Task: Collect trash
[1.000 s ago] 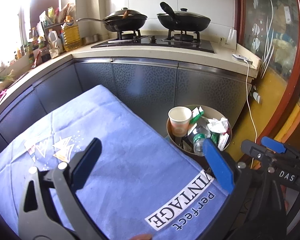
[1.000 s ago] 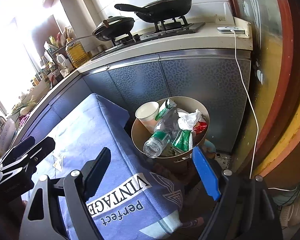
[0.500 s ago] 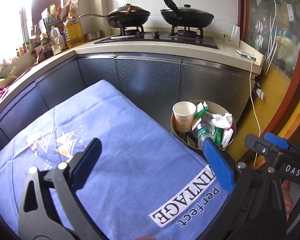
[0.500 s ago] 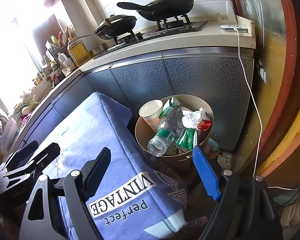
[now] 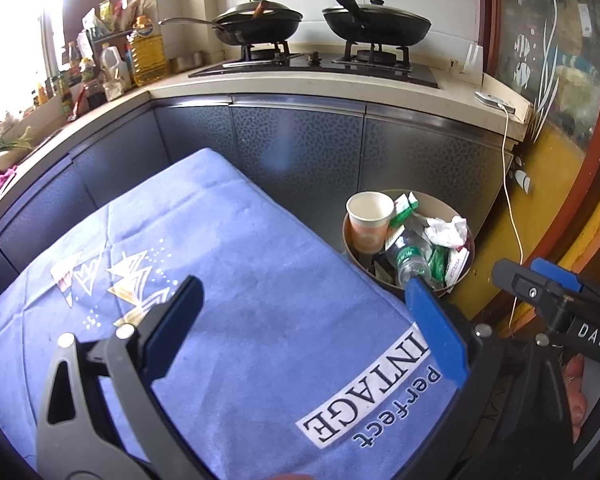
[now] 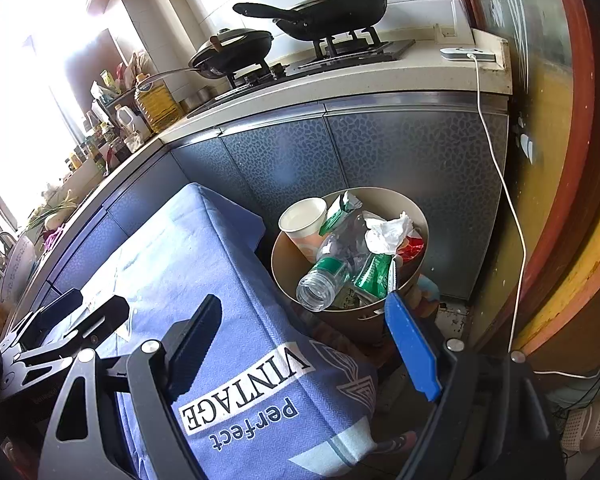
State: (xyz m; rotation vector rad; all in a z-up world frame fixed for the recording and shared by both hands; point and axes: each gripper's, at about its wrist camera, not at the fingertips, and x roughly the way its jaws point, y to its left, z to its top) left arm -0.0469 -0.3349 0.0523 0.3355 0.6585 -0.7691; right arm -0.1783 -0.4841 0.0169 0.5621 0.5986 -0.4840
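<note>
Hovering over the bare blue cloth [image 5: 236, 280], left gripper [image 5: 300, 320] and right gripper [image 6: 308, 344] both spread wide and empty; paper cup [image 6: 304, 220], clear bottle [image 6: 324, 276] and wrappers sit in the round bin [image 6: 416, 216] beside the table; collection seemingly finished, withdrawal likely next.

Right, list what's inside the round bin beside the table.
In the bin: an upright paper cup, a clear plastic bottle lying mouth-outward, crumpled white tissue, green wrappers and a red wrapper. Whatever lies beneath this pile is covered, as is the bin's bottom.
</note>
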